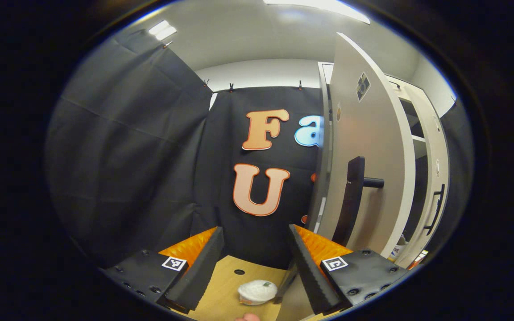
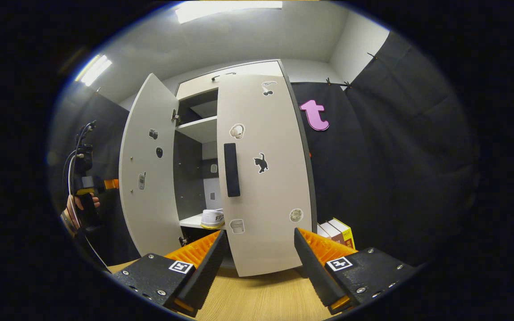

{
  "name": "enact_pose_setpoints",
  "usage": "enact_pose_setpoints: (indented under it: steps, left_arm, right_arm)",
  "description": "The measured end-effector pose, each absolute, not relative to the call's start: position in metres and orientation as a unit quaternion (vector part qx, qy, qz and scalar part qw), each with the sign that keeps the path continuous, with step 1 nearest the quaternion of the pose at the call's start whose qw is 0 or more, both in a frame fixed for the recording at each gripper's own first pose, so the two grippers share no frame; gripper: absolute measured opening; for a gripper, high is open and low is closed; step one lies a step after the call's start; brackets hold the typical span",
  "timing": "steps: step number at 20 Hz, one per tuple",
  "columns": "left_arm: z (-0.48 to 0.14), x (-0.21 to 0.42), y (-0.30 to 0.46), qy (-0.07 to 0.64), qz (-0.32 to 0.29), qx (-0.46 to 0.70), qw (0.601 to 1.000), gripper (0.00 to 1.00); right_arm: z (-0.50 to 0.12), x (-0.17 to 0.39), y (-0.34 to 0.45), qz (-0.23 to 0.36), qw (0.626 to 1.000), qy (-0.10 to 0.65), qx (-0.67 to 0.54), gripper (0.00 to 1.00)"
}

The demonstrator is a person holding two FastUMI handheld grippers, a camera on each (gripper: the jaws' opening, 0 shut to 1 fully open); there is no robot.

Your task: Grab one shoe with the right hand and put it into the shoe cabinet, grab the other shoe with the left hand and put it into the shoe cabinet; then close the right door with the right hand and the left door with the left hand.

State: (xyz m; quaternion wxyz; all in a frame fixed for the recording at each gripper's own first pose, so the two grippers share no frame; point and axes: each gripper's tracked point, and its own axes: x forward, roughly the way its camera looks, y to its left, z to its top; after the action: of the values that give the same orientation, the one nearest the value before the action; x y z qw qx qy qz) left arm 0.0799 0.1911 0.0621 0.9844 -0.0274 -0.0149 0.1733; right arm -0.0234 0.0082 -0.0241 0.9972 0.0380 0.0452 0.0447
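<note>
The shoe cabinet (image 2: 203, 129) stands ahead of the right gripper (image 2: 257, 261), its two tall doors swung outward and both yet to be shut. The right door (image 2: 266, 178) is the largest thing before that gripper: it hangs partly closed, directly ahead and just beyond the fingertips, its long axis upright, its face turned toward the fingers. The right gripper's fingers are spread apart with nothing between them. By my reading this door is the nearer job for the right hand, a push on the panel or on its dark vertical handle (image 2: 232, 169) straight ahead.

The left door (image 2: 150, 178) opens wider, up and to the left of the right gripper. From the left gripper (image 1: 257, 263) that same door (image 1: 364, 169) rises ahead and to the right, with its upright handle (image 1: 351, 196) just above the right finger (close, but apart from it). The left gripper's fingers are likewise spread and hold nothing.

Inside, on a low shelf, a white shoe (image 2: 213, 218) lies ahead of the right gripper's left finger. I cannot make out a second shoe. A small white lidded cup (image 1: 257, 292) sits on the wooden table (image 1: 221, 285), between the left gripper's fingers.
</note>
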Motion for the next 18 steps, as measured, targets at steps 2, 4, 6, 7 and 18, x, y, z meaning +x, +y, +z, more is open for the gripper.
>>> enact_pose_setpoints:
  steps: [2, 4, 6, 7, 18]
  left_arm:
    - [0.062, 0.081, 0.17, -0.015, 0.153, -0.027, 0.988, 0.94]
    - [0.059, 0.087, 0.146, -0.011, 0.128, -0.027, 0.991, 0.9]
    - [0.056, 0.096, 0.118, -0.008, 0.098, -0.027, 0.995, 0.9]
    - [0.053, 0.101, 0.105, -0.008, 0.084, -0.028, 0.996, 0.91]
    - [0.067, 0.13, 0.047, -0.025, 0.04, -0.038, 0.998, 0.96]
  right_arm:
    - [-0.026, -0.025, 0.005, 0.043, 0.997, 0.047, 0.041, 0.93]
    - [-0.024, -0.026, 0.0, 0.038, 0.997, 0.045, 0.041, 0.93]
    - [-0.022, -0.029, -0.005, 0.031, 0.998, 0.042, 0.042, 0.93]
    - [-0.021, -0.029, -0.009, 0.027, 0.998, 0.041, 0.041, 0.93]
    - [-0.012, -0.034, -0.042, -0.009, 0.999, 0.031, 0.041, 0.93]
